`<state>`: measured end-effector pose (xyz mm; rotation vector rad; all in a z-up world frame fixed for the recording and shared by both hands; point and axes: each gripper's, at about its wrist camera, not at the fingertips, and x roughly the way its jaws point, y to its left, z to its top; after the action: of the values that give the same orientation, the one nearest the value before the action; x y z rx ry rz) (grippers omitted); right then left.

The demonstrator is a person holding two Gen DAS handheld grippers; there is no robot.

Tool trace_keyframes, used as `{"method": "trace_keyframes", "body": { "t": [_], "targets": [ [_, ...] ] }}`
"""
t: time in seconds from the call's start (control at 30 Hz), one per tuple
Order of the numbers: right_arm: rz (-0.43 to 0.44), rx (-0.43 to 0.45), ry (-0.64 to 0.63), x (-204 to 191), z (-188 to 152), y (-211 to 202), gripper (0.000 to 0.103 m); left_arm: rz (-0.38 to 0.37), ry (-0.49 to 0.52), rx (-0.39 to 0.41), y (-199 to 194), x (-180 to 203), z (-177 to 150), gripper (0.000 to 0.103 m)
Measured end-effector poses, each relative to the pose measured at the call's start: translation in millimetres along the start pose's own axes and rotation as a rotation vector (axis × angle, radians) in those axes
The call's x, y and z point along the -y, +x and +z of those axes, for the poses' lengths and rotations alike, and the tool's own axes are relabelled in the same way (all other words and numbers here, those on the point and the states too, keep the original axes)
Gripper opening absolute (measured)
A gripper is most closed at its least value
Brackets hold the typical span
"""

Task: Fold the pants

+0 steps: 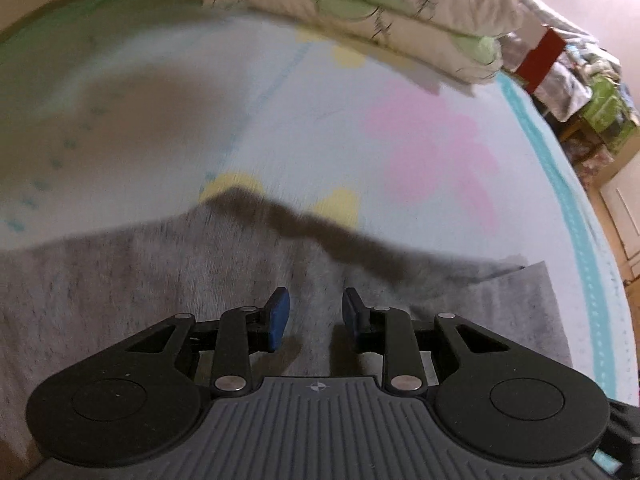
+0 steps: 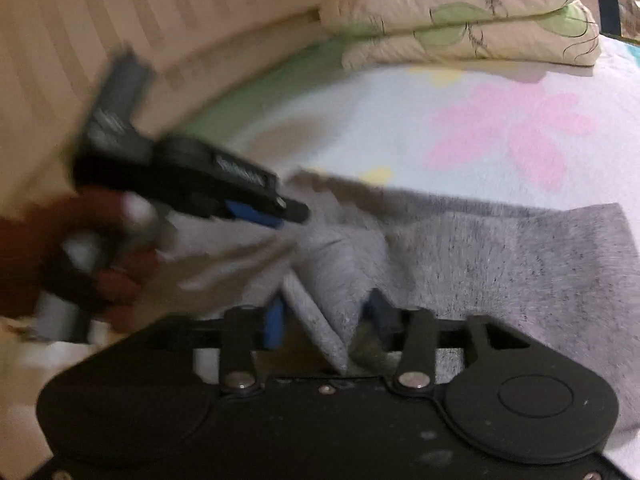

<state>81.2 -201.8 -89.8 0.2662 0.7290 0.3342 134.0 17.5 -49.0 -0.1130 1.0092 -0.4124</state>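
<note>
Grey pants (image 1: pixel 140 276) lie on a bed with a pastel flowered sheet (image 1: pixel 420 152). In the left wrist view my left gripper (image 1: pixel 316 312) is open and empty just above the grey fabric, its blue pads apart. In the right wrist view my right gripper (image 2: pixel 328 316) has its jaws apart with a raised fold of the grey pants (image 2: pixel 520 264) between them; whether they pinch it is unclear. The left gripper (image 2: pixel 276 216) also shows there, blurred, at the left above the pants.
Folded floral quilts (image 1: pixel 380 4) are stacked at the head of the bed, also in the right wrist view (image 2: pixel 460 20). A beige striped wall (image 2: pixel 120 40) runs along the left. The bed's teal edge (image 1: pixel 560 184) and cluttered furniture (image 1: pixel 580 80) are at the right.
</note>
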Motion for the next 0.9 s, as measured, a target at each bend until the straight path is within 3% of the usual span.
{"method": "trace_keyframes", "body": {
  "t": [0.17,0.3,0.4,0.53,0.67,0.9],
  "targets": [
    [0.078,0.013,0.056,10.5,-7.4,-59.3,0.059,-0.044,0.057,0.039,-4.1,24.7,-1.5,0.028],
    [-0.057,0.015,0.111,36.7,-13.4,-73.2,0.056,-0.089,0.125,-0.032,5.7,45.2,-21.7,0.028],
    [-0.198,0.005,0.206,70.4,-13.7,-71.1,0.012,-0.11,0.216,-0.088,10.7,55.4,-43.8,0.028],
    [-0.325,-0.009,0.223,108.4,-14.6,-62.2,0.01,-0.104,0.299,-0.165,19.2,60.8,-72.6,0.028],
    [-0.375,-0.092,0.262,130.2,-29.1,-48.0,0.002,-0.091,0.389,-0.112,15.4,64.3,-84.2,0.029],
    [-0.368,0.028,0.198,128.8,-1.9,-49.7,0.009,-0.095,0.354,-0.1,12.2,60.5,-82.0,0.029]
  ]
}}
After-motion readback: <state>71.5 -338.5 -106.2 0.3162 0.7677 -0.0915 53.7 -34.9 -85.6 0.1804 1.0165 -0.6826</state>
